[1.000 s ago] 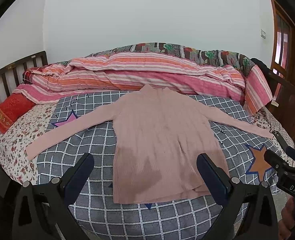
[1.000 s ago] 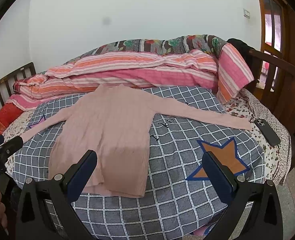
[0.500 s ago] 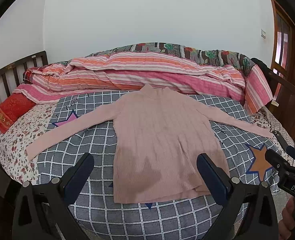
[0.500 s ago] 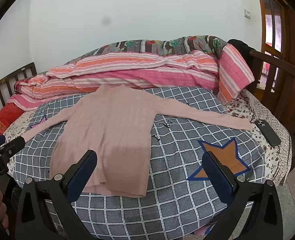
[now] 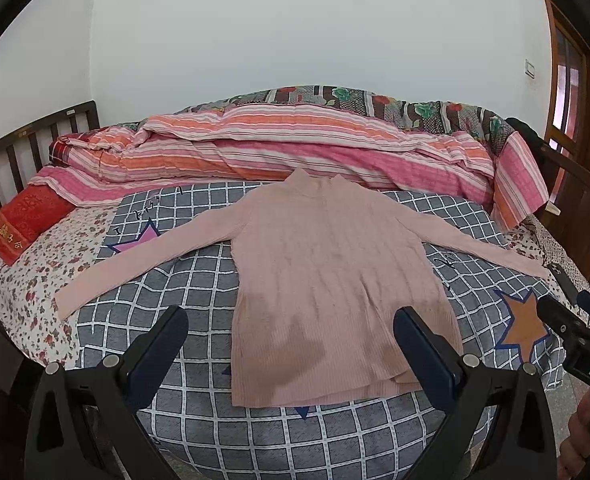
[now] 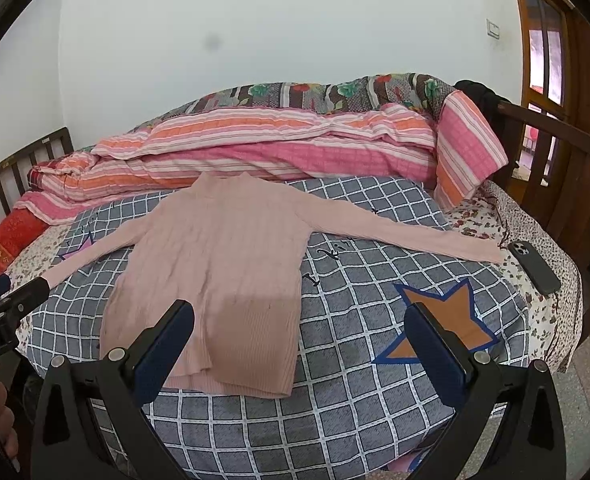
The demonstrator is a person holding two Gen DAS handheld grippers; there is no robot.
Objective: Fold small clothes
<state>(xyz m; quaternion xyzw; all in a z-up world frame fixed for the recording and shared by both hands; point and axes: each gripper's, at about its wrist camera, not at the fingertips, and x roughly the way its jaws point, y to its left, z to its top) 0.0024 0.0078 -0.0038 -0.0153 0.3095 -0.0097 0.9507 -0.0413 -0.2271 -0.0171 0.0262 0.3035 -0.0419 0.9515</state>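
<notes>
A pink long-sleeved sweater (image 5: 331, 276) lies flat and face up on a grey checked blanket (image 5: 143, 312), both sleeves spread out to the sides. It also shows in the right wrist view (image 6: 215, 264). My left gripper (image 5: 291, 328) is open and empty, held above the sweater's hem near the bed's front edge. My right gripper (image 6: 299, 324) is open and empty, above the hem's right corner. Neither touches the cloth.
A rolled striped pink and orange quilt (image 5: 295, 148) lies along the back of the bed. A red pillow (image 5: 23, 224) sits at the left. A dark phone (image 6: 535, 266) lies by the right sleeve end. Wooden bed rails (image 6: 567, 168) stand at the right.
Both views have shifted very slightly, with the sweater a touch higher in frame. The sweater has not moved and both grippers stay open.
</notes>
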